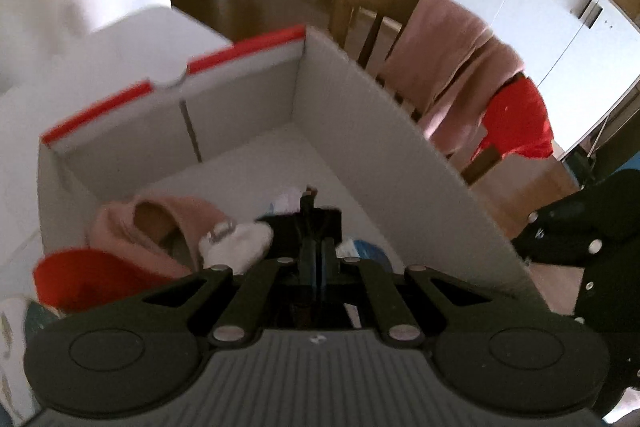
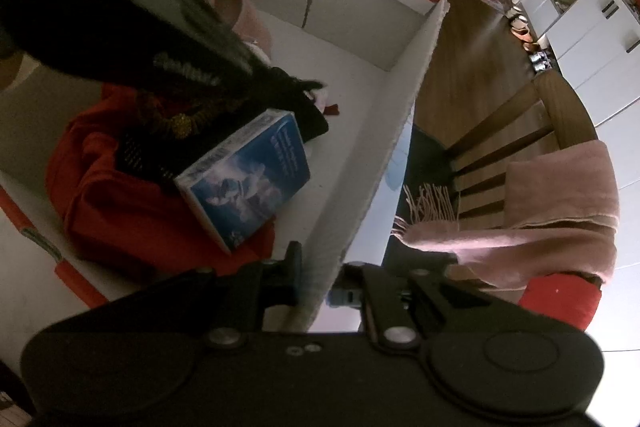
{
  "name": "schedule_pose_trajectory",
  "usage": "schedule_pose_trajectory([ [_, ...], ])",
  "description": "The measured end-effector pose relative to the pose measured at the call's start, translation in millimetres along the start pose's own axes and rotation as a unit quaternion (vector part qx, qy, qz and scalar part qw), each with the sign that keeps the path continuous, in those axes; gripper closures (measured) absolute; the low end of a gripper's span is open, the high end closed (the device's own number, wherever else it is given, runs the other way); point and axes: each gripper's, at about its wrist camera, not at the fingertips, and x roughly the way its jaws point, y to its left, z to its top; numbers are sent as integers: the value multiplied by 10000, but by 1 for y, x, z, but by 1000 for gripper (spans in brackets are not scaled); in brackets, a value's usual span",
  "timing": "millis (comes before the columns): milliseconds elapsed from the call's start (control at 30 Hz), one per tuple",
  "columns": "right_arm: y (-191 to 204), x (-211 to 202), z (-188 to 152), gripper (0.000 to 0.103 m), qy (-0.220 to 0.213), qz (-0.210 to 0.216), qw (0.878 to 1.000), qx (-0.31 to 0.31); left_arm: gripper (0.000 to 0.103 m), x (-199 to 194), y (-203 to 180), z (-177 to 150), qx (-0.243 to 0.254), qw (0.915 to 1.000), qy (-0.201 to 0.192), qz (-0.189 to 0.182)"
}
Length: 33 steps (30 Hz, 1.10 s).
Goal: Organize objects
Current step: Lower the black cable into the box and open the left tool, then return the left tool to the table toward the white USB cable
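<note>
- The cardboard box [image 2: 404, 95] already held several things: a red garment [image 2: 108, 203], a blue carton [image 2: 248, 179], a pink slipper [image 1: 168, 223] and a small white item [image 1: 240, 243], too blurred to name.
- The left gripper [image 1: 318, 259] was down inside the box with its jaws pressed together on a dark fabric piece [image 2: 304, 103], which trailed over the blue carton's far end; that item looked to be on the point of being put down, not yet let go.
- The right gripper [image 2: 320, 283] had its jaws clamped on the box's near side wall, one finger inside and one outside, apparently steadying it.
- Left to do, as far as I could judge: a pink scarf [image 2: 540, 219] and something red [image 1: 516, 119] hung on the wooden chair [image 1: 372, 15] beside the box, though whether they belonged to the job was unclear.
- The box's far half, toward the red-edged back wall [image 1: 248, 47], showed bare floor, so open room lay there.
- The near corner was crowded, and the tall side wall stood just beside the left gripper, leaving little sideways clearance; up looked the cleanest exit.
</note>
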Motion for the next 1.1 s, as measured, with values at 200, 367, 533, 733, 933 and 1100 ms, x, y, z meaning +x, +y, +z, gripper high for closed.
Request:
schedule_pose_trajectory([
  [200,2,1,0,93,8,-20,10000,-19,99,1,4,-15,-155,9998,151,-53],
  [367,3,0,-1,93,9,-37,10000,-57,75,-17,5,-29,-131,9998,-38,-118],
  [533,3,2,-2,92,14,-51,9999,-86,47,-49,7,-47,-200,9988,-417,-158],
  [733,4,1,-2,92,34,-44,9999,-92,47,-89,13,-64,-415,9955,-852,-19],
  [933,4,1,-1,92,54,-50,9999,-91,47,-123,21,-78,-605,9902,-1230,281],
  [1100,4,0,-1,92,66,-30,9999,-73,47,-143,33,-95,-903,9853,-1394,404],
])
